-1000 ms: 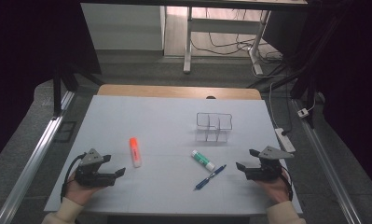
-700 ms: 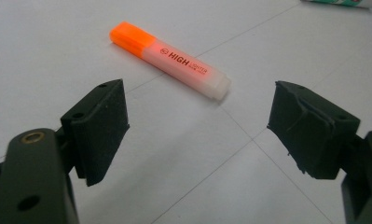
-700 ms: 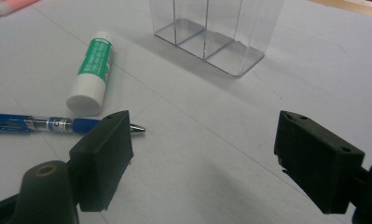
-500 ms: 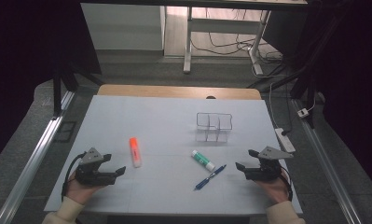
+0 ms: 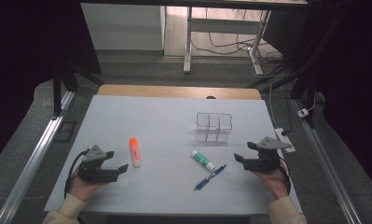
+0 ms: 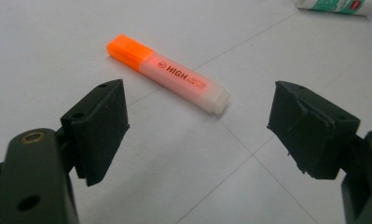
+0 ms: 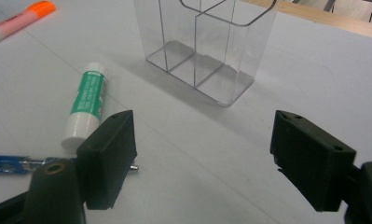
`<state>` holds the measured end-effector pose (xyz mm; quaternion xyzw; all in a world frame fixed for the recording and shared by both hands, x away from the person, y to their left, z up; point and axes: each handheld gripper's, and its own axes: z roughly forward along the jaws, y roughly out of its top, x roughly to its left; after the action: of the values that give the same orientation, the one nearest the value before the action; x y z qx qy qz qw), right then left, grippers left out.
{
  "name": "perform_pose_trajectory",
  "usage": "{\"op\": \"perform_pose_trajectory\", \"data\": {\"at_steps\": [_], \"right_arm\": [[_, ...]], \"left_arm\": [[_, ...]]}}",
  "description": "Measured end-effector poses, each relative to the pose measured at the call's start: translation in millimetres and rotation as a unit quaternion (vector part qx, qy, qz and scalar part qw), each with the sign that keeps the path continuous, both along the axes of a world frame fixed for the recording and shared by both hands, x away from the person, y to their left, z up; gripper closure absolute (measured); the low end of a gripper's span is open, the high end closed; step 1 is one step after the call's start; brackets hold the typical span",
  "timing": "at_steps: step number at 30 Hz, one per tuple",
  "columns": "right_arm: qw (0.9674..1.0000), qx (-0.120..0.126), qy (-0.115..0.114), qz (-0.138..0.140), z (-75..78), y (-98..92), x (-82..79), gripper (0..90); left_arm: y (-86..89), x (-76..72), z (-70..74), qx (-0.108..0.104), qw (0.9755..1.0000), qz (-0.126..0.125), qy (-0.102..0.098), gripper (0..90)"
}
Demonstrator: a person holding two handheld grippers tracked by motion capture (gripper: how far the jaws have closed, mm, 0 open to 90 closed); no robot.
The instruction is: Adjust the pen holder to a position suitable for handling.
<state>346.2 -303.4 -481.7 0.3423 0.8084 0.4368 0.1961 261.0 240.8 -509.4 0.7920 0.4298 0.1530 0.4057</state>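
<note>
- High view: a white table (image 5: pixel 165 116) carries four things. An orange highlighter (image 5: pixel 135 151) lies just ahead of the left gripper (image 5: pixel 116 160), which rests low near the front left edge with its jaws spread and nothing between them. The right gripper (image 5: pixel 243 152) sits near the front right, likewise spread and empty. Between the two lie a glue stick (image 5: pixel 203 160) and a blue pen (image 5: pixel 210 177), close together but seemingly apart. A clear organizer (image 5: pixel 214 127) with divided compartments stands upright farther back, empty as far as I can tell.
- Left gripper view: the highlighter (image 6: pixel 167 73) lies flat on the table beyond the open jaws, slanted across the gap, orange cap to the upper left and pale barrel end to the lower right. It touches neither jaw. I judge it light, rigid and smooth, so it may roll or skid if nudged from one side. The best hold looks to be across the middle of the barrel, jaws closing square to its length, clear of the cap seam. The glue stick's (image 6: pixel 335 5) end shows at the top right corner.
- Right gripper view: the open jaws frame bare table, with the organizer (image 7: pixel 207 42) ahead, the glue stick (image 7: pixel 87 103) to the left, and the pen (image 7: pixel 11 164) partly hidden behind the left jaw. The highlighter (image 7: pixel 20 18) lies at the top left. The thin clear walls look stiff but likely light enough to tip or slide if bumped.
</note>
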Motion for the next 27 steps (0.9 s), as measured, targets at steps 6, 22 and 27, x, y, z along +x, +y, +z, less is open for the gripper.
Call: {"op": "perform_pose_trajectory", "data": {"at_steps": [6,22,27], "right_arm": [[1.0,-0.001,0.007,-0.003,2.5,5.3,8.2,26.8],[0.9993,-0.007,0.016,-0.034,1.8,12.6,28.7,53.1],[0.9985,-0.009,0.024,-0.049,0.5,14.1,38.8,69.2]], "left_arm": [[1.8,-1.4,-0.5,-0.002,1.0,0.004,0.0,19.8],[3.8,-0.4,-4.0,-0.001,1.0,0.007,0.006,20.1],[3.9,-0.4,-4.8,0.002,1.0,0.006,0.007,20.2]]}}
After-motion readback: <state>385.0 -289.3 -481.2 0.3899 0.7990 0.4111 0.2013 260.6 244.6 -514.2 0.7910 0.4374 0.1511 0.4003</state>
